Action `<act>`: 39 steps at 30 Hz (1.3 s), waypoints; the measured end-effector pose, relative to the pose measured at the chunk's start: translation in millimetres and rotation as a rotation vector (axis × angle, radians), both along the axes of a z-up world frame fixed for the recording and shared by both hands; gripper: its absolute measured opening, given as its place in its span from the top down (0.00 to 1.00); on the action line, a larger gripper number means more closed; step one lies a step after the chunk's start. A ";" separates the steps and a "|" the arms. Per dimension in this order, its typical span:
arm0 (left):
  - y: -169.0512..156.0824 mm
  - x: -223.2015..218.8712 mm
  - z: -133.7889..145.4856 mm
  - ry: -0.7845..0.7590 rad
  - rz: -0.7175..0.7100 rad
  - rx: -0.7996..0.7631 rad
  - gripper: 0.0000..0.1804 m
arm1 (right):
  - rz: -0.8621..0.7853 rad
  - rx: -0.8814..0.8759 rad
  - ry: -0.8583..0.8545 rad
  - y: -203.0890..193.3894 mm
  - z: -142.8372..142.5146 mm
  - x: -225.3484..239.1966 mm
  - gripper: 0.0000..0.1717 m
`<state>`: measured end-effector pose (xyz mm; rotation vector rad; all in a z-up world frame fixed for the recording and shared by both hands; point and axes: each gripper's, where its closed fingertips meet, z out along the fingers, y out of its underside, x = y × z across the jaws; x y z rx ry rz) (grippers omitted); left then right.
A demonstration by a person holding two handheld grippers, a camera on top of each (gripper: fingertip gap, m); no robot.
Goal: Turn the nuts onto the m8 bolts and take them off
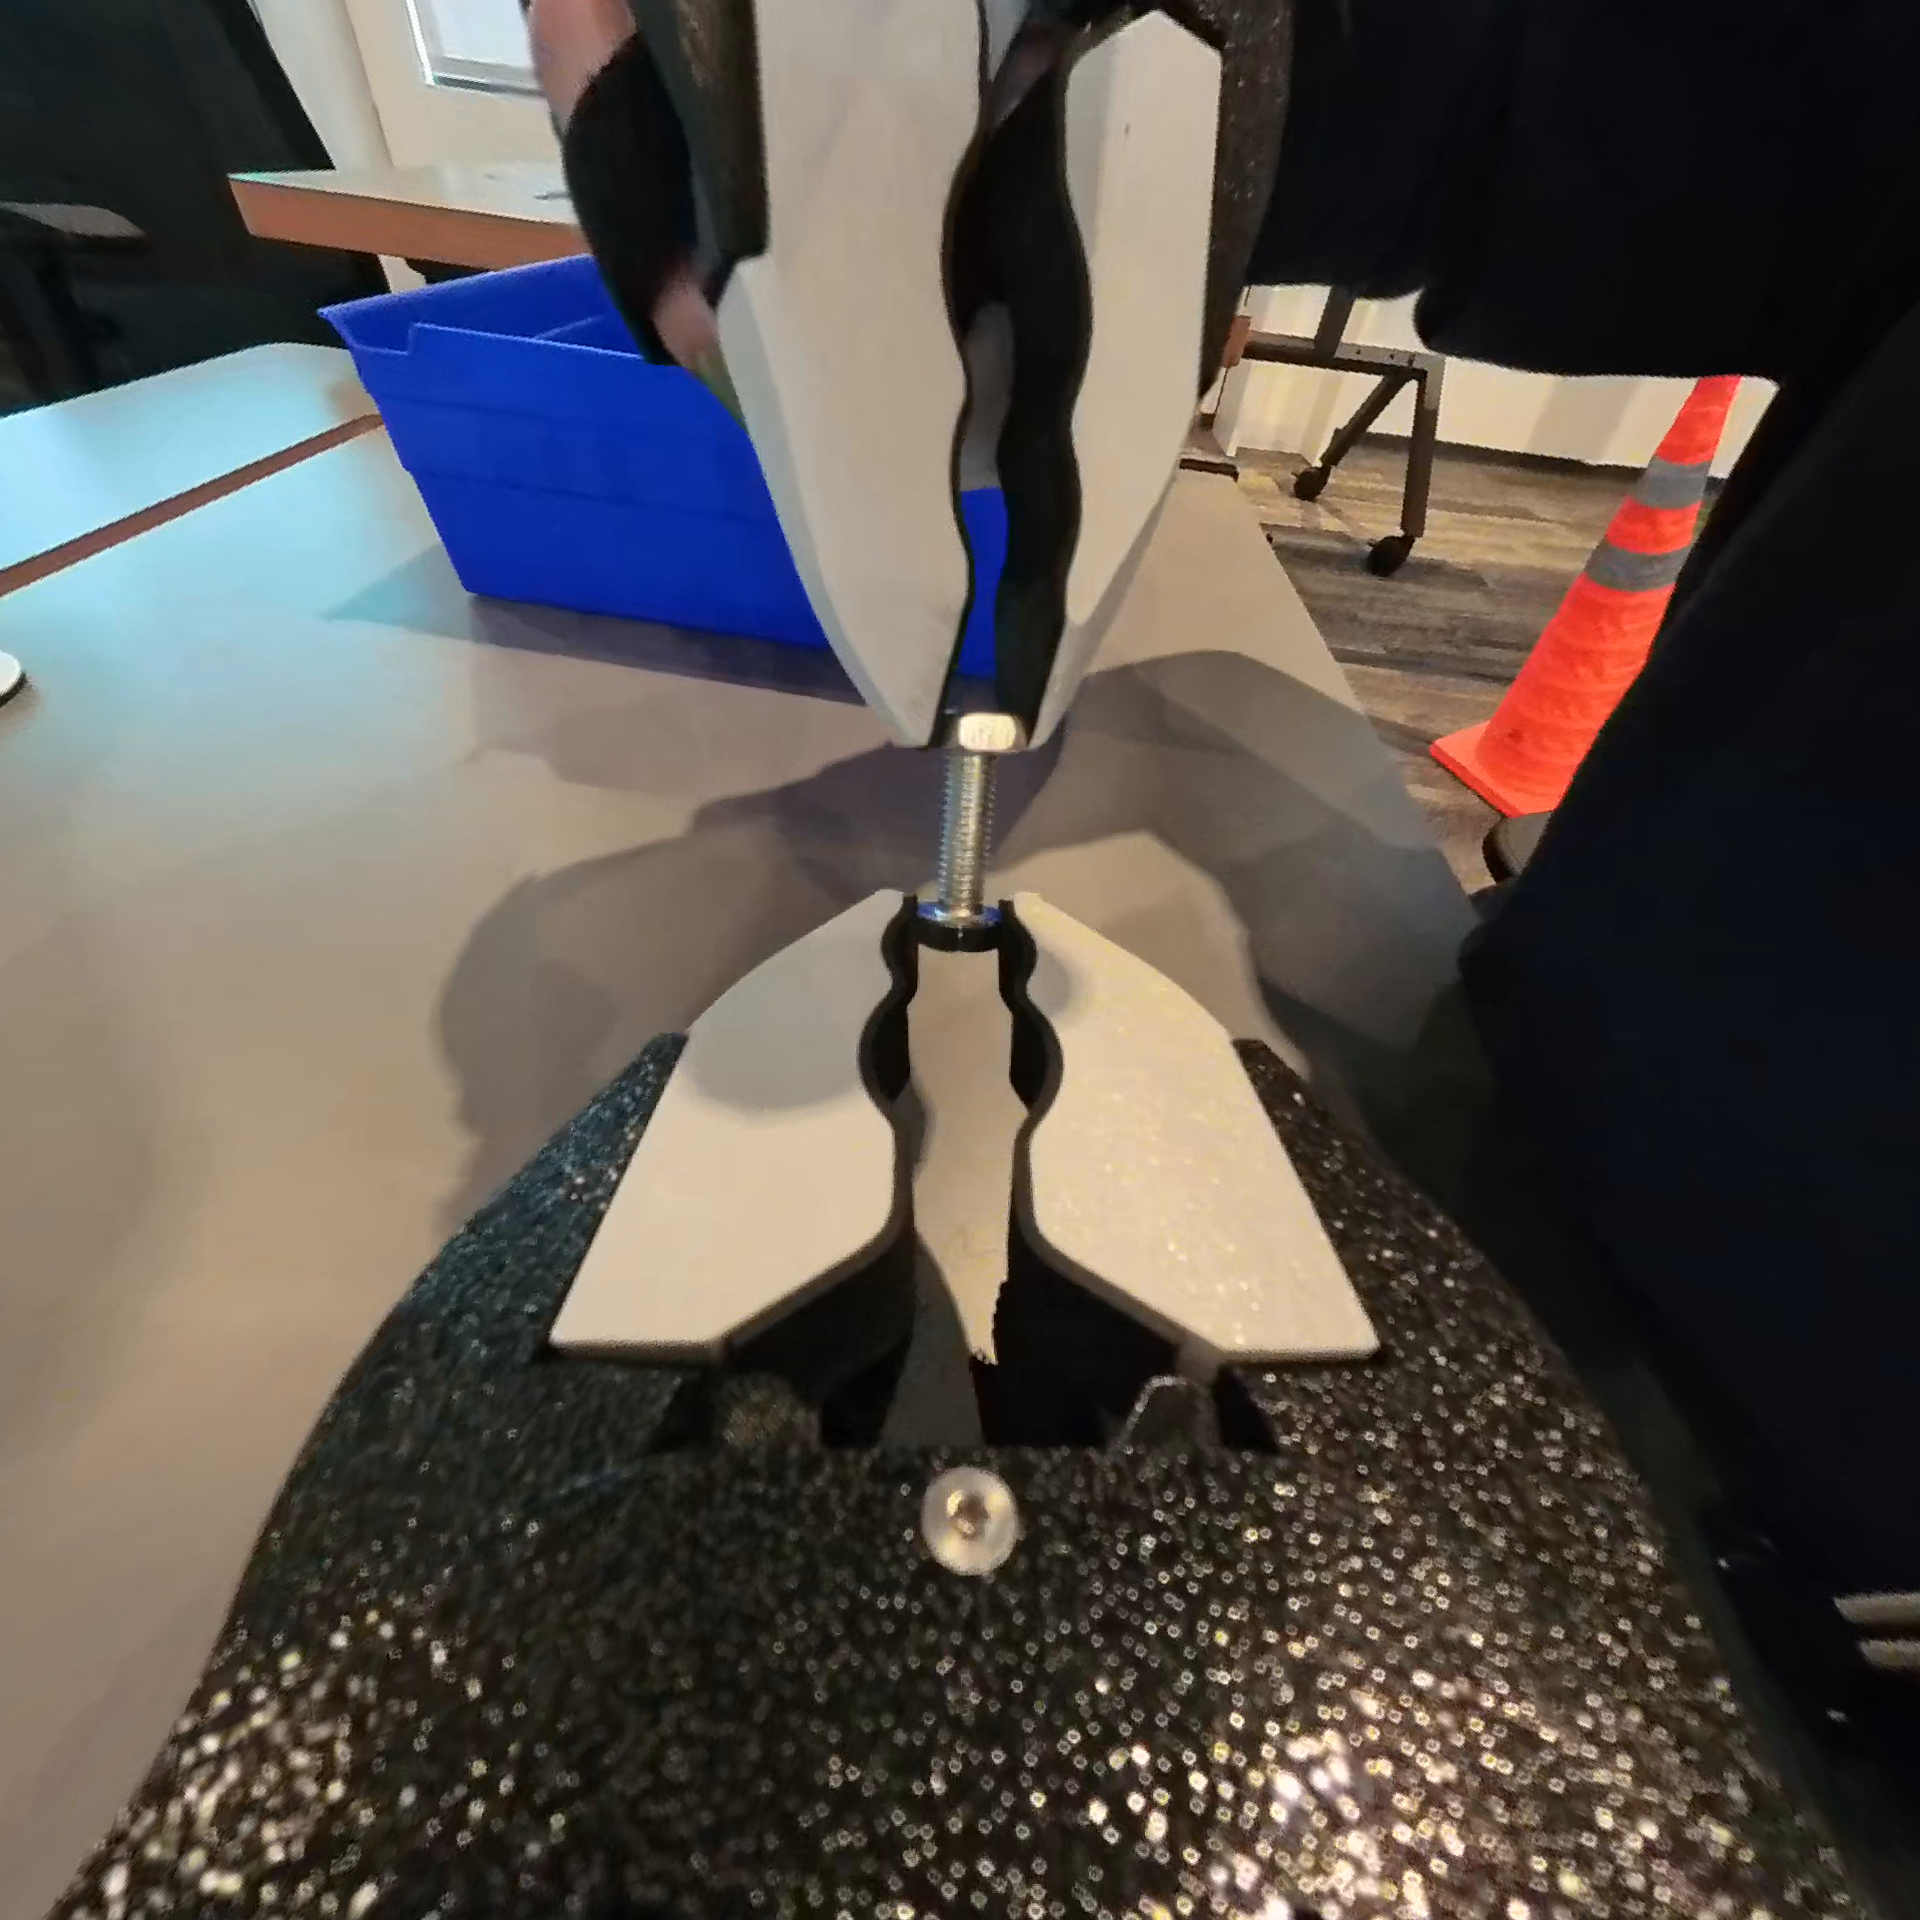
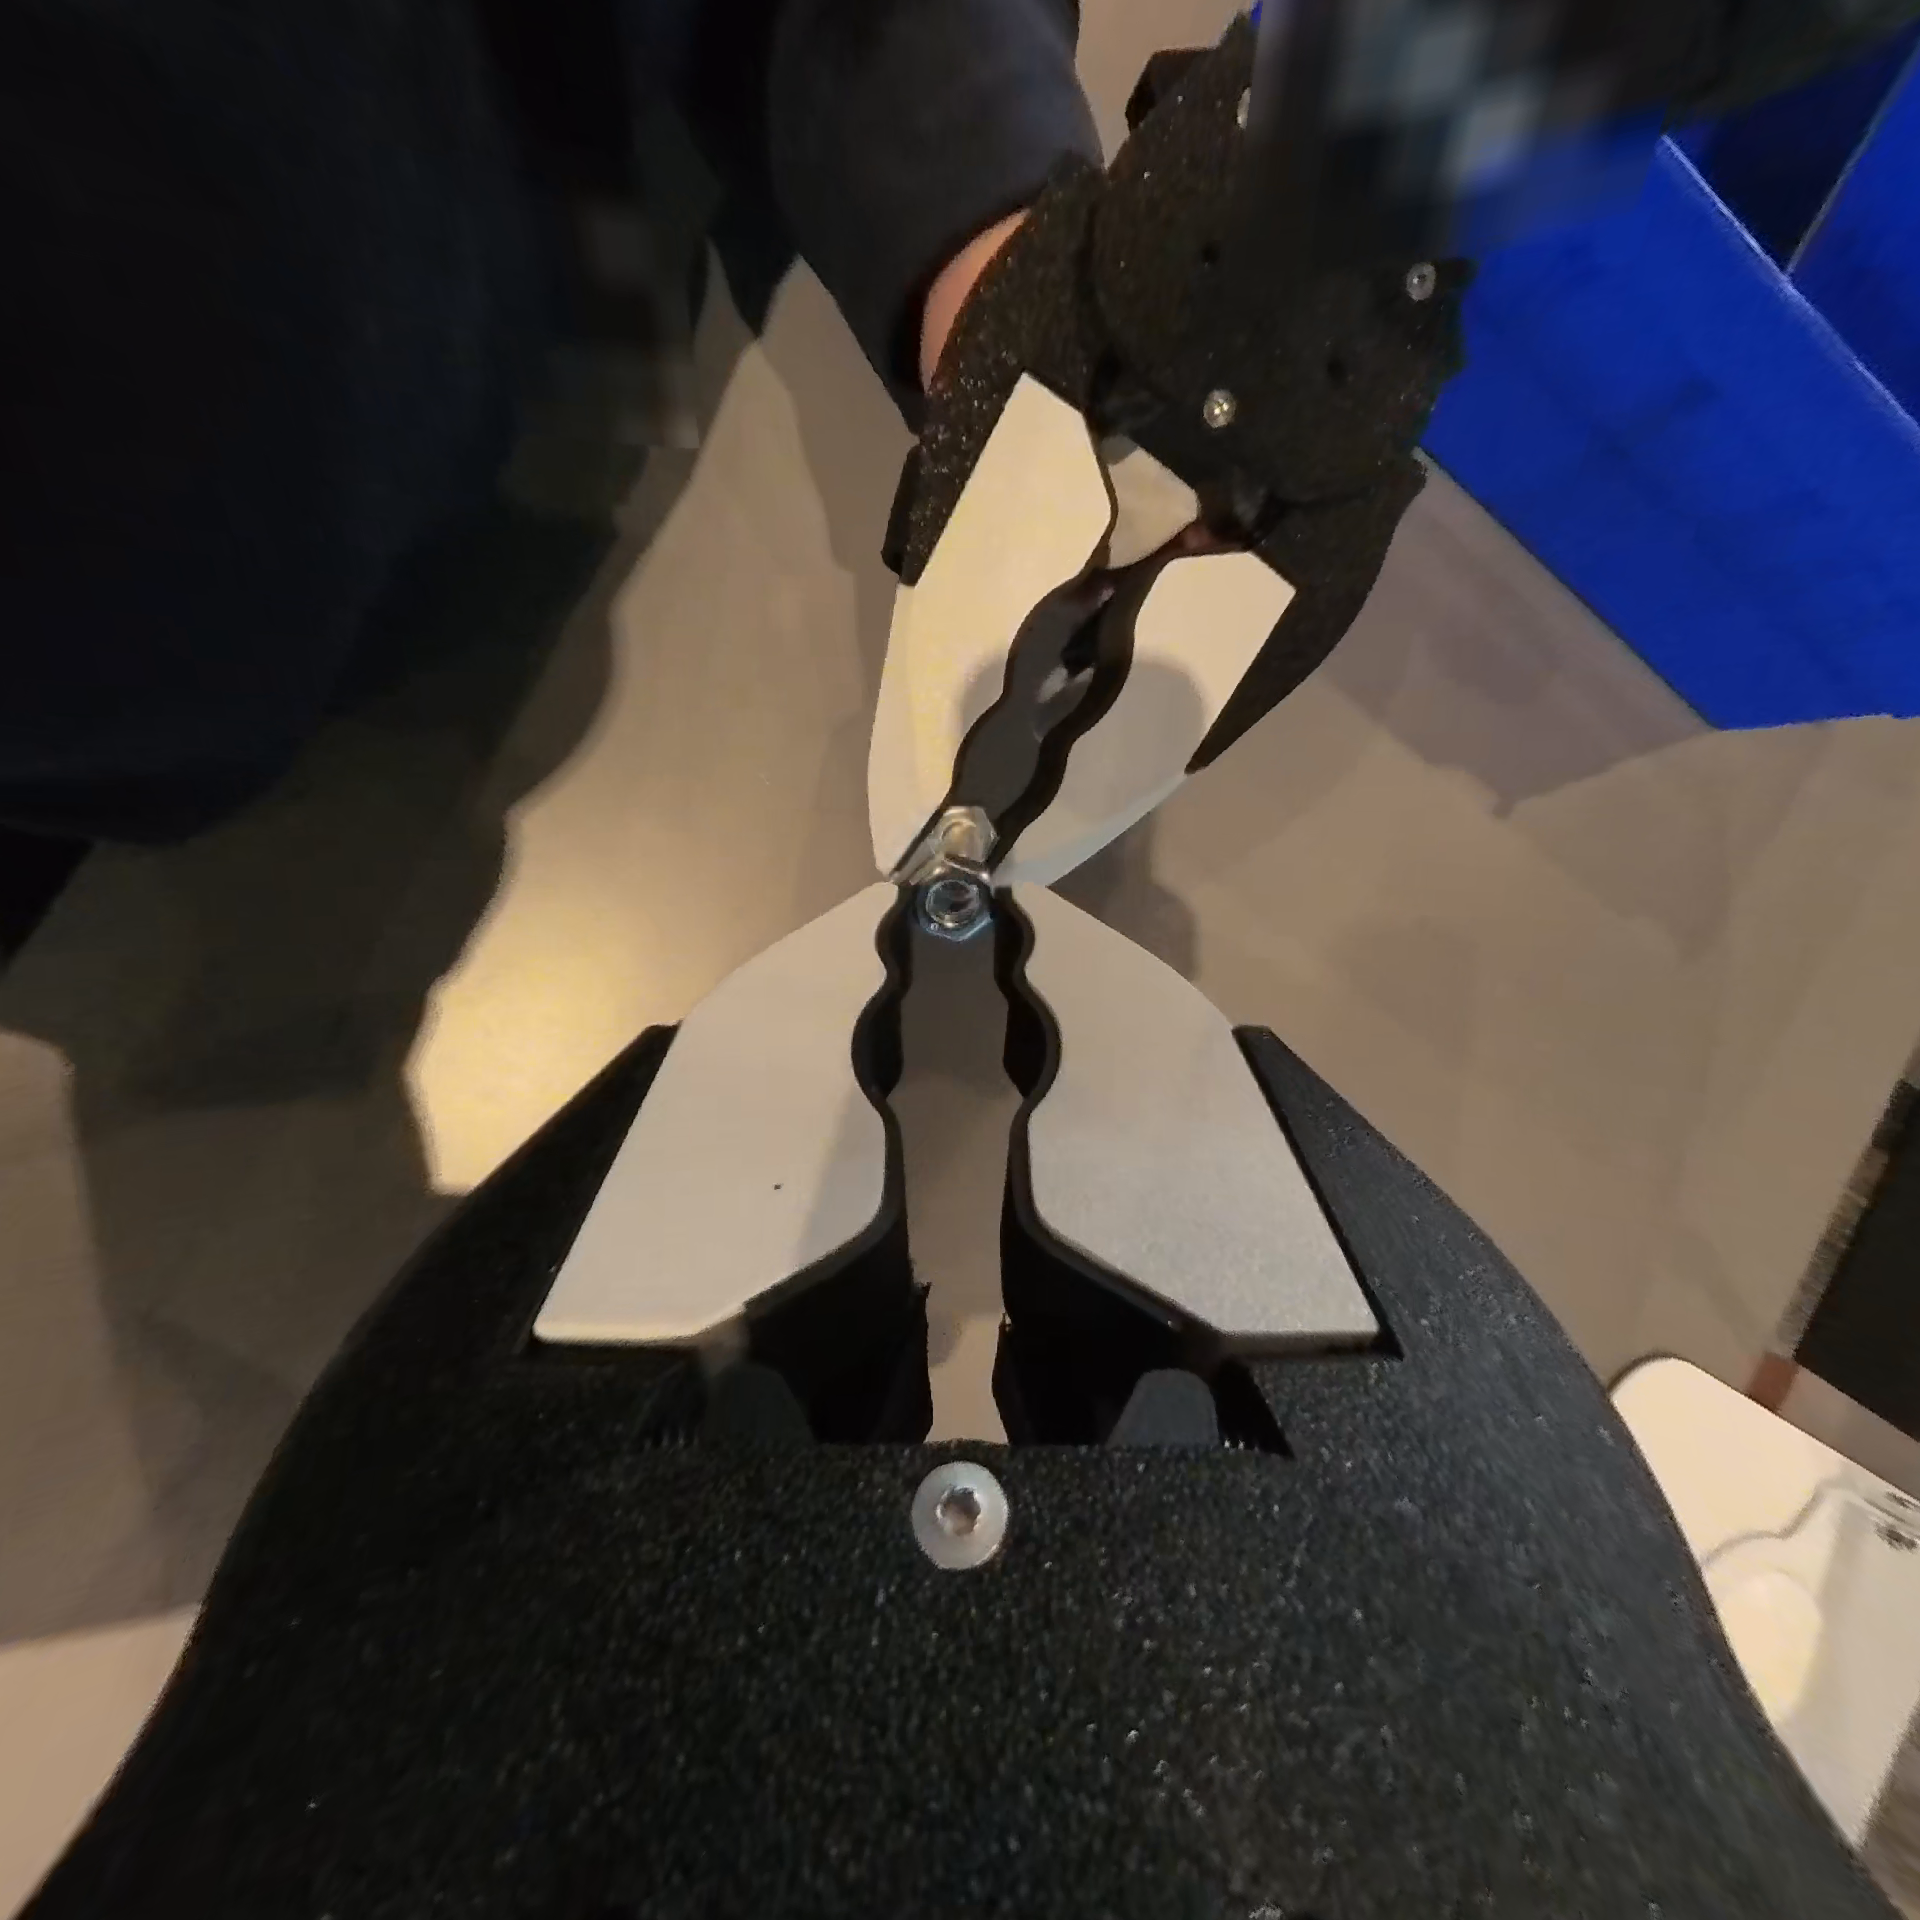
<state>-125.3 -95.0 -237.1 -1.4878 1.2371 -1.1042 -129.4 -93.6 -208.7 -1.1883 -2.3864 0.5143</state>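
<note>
Left wrist view, places taken from the bolt [image 1: 966,821].

- Left of the bolt: grey worktop [image 1: 260,831]. A blue bin [image 1: 582,468] stands on it, behind and left of the bolt and well apart from it.
- At the bolt: it is held clear above the worktop between the two grippers, its threaded shank bare along its length.
- Near end of the bolt: the left gripper [image 1: 956,914] has its jaws narrow and closed on the head end. Both black pads sit against the metal.
- Far end of the bolt: the right gripper [image 2: 948,912] comes in from above with its jaws narrow and clamped on the hex nut [image 1: 992,732]. The nut sits at the tip of the thread.
- Right of the bolt: an orange cone [image 1: 1600,623] stands on the floor, well apart. A person's dark sleeve [image 1: 1714,935] lies nearer the camera.

Right wrist view: the nut shows end-on between that gripper's pads, with the left gripper's tips just beyond it.
</note>
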 end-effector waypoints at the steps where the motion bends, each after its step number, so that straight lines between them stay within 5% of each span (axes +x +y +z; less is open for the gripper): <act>1: -0.7 0.2 -0.5 0.006 -0.003 0.004 0.92 | 0.008 -0.002 0.000 -1.3 -0.4 -0.5 0.92; 11: -3.5 2.2 -6.9 0.058 -0.002 0.030 0.92 | 0.009 0.038 0.005 -3.4 -7.9 1.1 0.92; 20: 14.8 -4.6 -10.2 0.135 0.170 0.097 0.92 | -0.428 -0.132 0.053 8.9 -11.7 -2.4 0.92; 27: 25.5 -8.6 -16.2 0.213 0.277 0.143 0.92 | -0.907 -0.474 0.055 15.8 -17.4 -4.6 0.92; 39: 23.6 -5.4 -6.5 0.096 0.252 0.066 0.92 | -0.889 -0.424 0.089 15.3 -12.3 -8.2 0.89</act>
